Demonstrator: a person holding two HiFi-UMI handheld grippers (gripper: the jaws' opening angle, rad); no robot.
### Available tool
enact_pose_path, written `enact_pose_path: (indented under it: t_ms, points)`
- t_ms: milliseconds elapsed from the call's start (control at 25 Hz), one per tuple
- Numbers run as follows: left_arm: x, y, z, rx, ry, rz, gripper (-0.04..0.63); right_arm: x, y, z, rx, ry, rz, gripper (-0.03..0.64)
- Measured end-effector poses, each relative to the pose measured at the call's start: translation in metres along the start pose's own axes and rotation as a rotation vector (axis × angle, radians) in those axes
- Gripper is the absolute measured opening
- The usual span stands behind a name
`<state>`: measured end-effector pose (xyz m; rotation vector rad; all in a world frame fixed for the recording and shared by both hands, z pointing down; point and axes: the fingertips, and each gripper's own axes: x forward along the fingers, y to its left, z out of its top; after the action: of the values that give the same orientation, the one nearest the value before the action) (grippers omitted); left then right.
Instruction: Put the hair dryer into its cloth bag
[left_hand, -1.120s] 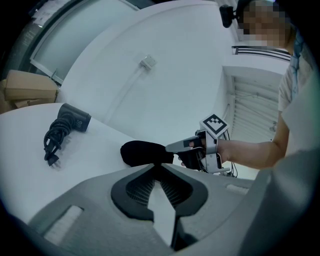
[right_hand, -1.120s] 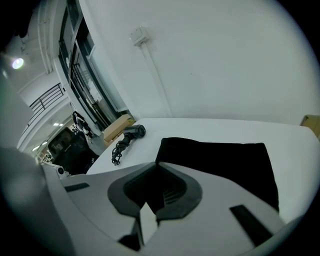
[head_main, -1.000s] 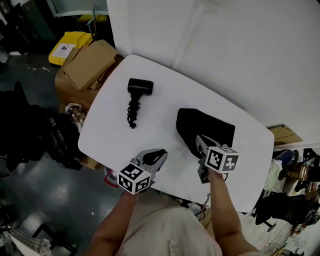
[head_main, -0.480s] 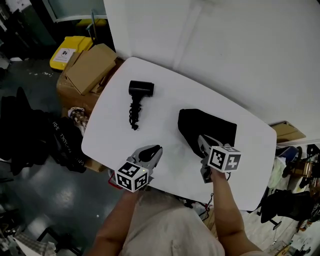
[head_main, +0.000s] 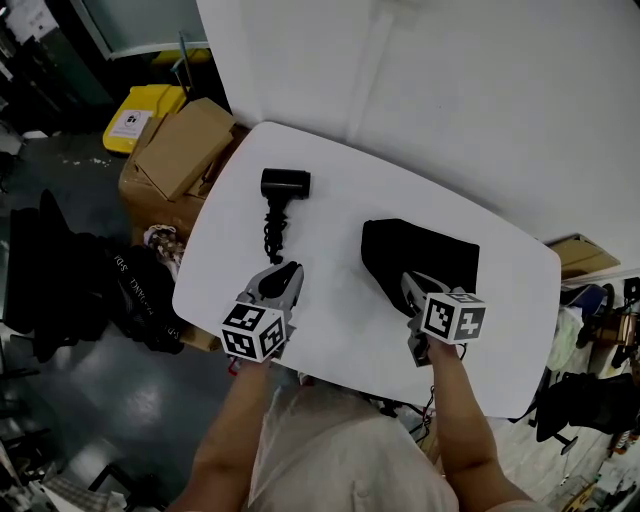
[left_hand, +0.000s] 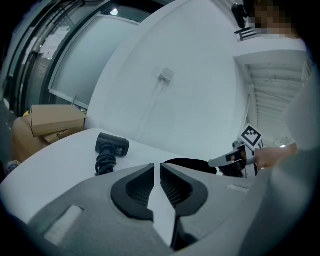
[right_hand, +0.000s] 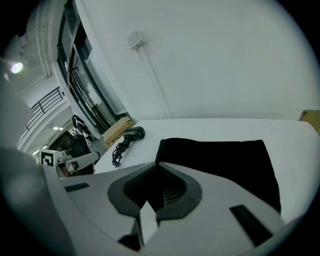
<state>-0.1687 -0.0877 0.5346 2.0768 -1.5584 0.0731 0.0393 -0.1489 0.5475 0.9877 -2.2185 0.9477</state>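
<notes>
My left gripper (head_main: 284, 275), jaws closed and empty, has advanced up-frame toward the hair dryer (head_main: 284, 184), which lies upper left on the table (head_main: 330, 335); I judge pickup is next. My right gripper (head_main: 409, 284) stays clenched at the near edge of the cloth bag (head_main: 430, 250).

Dim overall, fisheye-warped, dark-vignetted edges

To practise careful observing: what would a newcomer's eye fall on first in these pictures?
The black hair dryer, cord bunched by it, lies at the white table's far left. The black cloth bag lies flat to its right, with the right tongs shut on its near edge and the left tongs shut, empty, pointing towards the dryer.
</notes>
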Motion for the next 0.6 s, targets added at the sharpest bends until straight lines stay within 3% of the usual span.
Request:
enact_pose_path:
  t_ms: [600]
  points:
    - [0.006,0.045,0.021,0.077,0.009,0.138,0.043,0.005,0.001,0.000,0.008,0.000,0.006,0.028]
